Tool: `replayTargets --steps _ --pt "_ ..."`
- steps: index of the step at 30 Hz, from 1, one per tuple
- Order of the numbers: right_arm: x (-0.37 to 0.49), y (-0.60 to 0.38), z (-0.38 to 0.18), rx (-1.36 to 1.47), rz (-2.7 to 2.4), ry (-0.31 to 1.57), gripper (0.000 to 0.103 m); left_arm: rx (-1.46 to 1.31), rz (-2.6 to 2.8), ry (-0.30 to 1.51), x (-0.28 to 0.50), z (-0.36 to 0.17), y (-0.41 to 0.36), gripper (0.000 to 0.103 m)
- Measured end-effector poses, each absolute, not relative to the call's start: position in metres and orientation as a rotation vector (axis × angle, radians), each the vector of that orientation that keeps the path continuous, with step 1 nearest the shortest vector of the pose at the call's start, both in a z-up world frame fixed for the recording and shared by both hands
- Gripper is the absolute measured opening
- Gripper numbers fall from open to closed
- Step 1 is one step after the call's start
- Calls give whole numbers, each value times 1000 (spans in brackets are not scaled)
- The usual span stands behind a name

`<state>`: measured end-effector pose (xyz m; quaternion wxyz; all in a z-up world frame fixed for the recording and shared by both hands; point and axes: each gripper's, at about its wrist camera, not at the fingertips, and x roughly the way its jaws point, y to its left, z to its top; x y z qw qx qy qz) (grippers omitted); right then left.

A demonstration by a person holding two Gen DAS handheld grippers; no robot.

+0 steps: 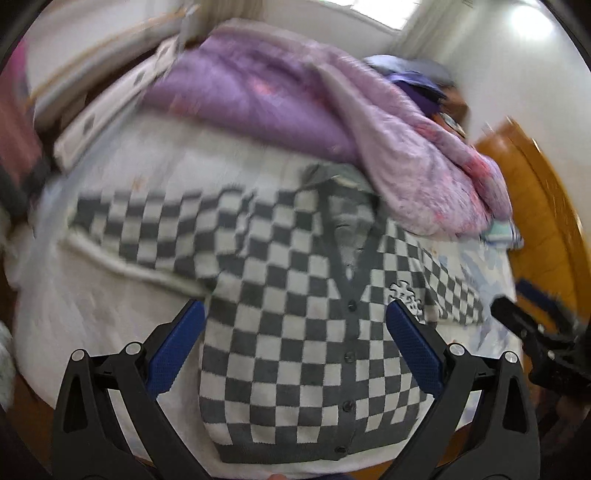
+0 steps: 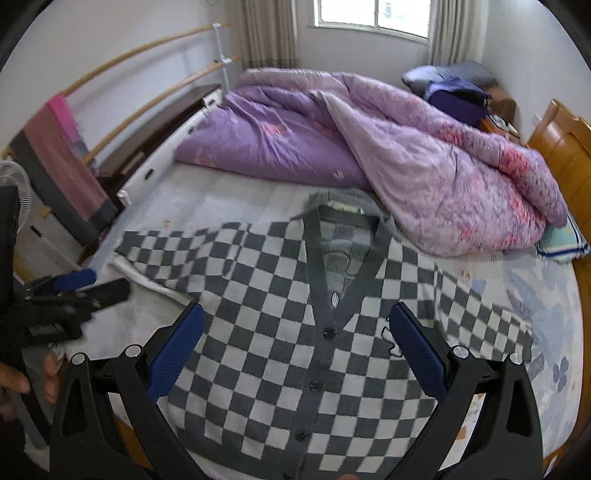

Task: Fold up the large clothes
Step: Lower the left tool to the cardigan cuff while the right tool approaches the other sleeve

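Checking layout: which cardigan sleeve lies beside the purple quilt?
The right-hand sleeve as seen; its shoulder lies at the quilt's edge. The other sleeve lies on bare sheet.

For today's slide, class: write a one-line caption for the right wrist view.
Open right gripper hovers over a buttoned checkered cardigan spread flat on the bed, purple quilt behind.

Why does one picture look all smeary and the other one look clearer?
In the left wrist view the purple quilt and the checkered cardigan are streaked with motion blur, worst toward the top and left; in the right wrist view the same cardigan is mostly sharp, daylight comes from the window, and the fisheye lens bends the room's edges.
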<state>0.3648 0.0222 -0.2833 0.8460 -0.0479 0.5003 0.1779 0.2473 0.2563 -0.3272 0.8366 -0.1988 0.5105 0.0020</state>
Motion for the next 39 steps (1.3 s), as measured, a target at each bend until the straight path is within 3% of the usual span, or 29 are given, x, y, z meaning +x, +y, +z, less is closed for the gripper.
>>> replayTargets --steps 5,10,12,17,25,27,30,35,39 --pt "390 58 -356 115 351 1242 91 -516 123 1100 251 -392 363 98" --pt "408 107 -416 186 351 1369 56 -587 283 1130 259 -456 469 98" --pt "412 128 -436 207 366 1395 47 -649 338 1127 265 -484 514 98" --pt "414 161 -469 221 371 1437 47 -882 445 1063 274 -534 598 98" --pt "421 177 -517 227 357 1497 47 -893 480 1065 309 -588 648 95" --pt "430 179 -523 231 356 1491 47 -901 475 1054 316 -596 652 88" --pt "446 186 -527 225 359 1469 47 -892 496 1068 323 -604 657 69" --pt "472 205 -539 194 388 1450 42 -873 536 1087 319 -607 665 24" --pt "484 220 -553 201 423 1458 36 -871 489 1045 308 -594 669 11"
